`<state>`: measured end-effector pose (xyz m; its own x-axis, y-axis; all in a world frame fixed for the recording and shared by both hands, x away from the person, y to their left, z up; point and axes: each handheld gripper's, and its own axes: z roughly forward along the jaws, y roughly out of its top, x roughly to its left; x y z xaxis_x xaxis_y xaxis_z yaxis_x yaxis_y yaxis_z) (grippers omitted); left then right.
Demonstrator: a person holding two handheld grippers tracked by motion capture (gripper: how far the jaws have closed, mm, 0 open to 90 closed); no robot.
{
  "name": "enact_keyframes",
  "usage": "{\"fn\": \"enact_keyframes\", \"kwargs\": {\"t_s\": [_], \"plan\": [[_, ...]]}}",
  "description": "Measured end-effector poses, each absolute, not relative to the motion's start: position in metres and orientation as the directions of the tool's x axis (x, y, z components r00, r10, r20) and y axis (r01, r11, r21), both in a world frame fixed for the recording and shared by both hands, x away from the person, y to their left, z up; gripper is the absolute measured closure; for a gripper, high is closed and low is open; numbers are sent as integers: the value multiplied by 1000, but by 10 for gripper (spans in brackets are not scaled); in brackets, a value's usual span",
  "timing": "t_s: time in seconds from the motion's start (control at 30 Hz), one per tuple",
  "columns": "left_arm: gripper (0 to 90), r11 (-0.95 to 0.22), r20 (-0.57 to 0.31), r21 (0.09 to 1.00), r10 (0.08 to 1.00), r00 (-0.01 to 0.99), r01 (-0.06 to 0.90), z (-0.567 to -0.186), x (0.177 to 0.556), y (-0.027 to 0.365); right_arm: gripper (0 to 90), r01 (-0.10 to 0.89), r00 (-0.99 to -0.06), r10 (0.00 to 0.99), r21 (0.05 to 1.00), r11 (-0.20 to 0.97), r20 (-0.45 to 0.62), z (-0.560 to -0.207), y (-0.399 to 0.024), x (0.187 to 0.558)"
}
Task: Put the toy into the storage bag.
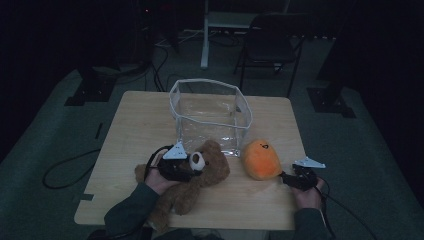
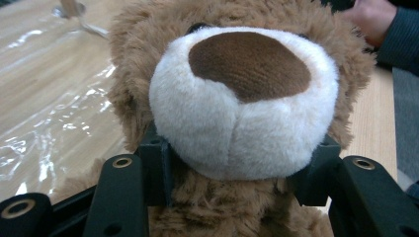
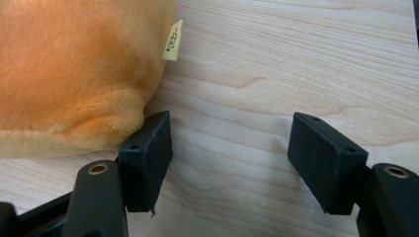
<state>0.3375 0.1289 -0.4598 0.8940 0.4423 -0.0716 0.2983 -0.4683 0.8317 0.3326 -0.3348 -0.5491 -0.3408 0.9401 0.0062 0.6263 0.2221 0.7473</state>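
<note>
Dim room, dark floor with cables, a folding chair beyond a light wooden table. A clear plastic bin stands open-topped at the middle of the table. A brown teddy bear lies just in front of the bin, toward the near edge; an orange plush toy sits to its right, also close to the bin's front wall. The left gripper is set around the bear's neck just under the white muzzle; in the left gripper view the pads press into the fur on both sides, so the bear is taken as gripped. The right gripper rests low on the table beside the orange toy, its jaws wide apart and holding nothing; in the right gripper view one pad touches the toy's lower edge, the other stands over bare wood. Step judged in hand: the bear secured for a lift. The next move is judged to call for a raise clear of the bin's rim, then a release inside. The limp legs may catch on the rim.
</note>
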Motion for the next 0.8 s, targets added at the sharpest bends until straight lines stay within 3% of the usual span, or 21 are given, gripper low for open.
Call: {"fn": "enact_keyframes", "kwargs": {"t_s": [0.8], "plan": [[461,-293,-59,915,582,811,277,-423,327,193,329,625,-342,940,748,224,5,-549,-335,332]]}}
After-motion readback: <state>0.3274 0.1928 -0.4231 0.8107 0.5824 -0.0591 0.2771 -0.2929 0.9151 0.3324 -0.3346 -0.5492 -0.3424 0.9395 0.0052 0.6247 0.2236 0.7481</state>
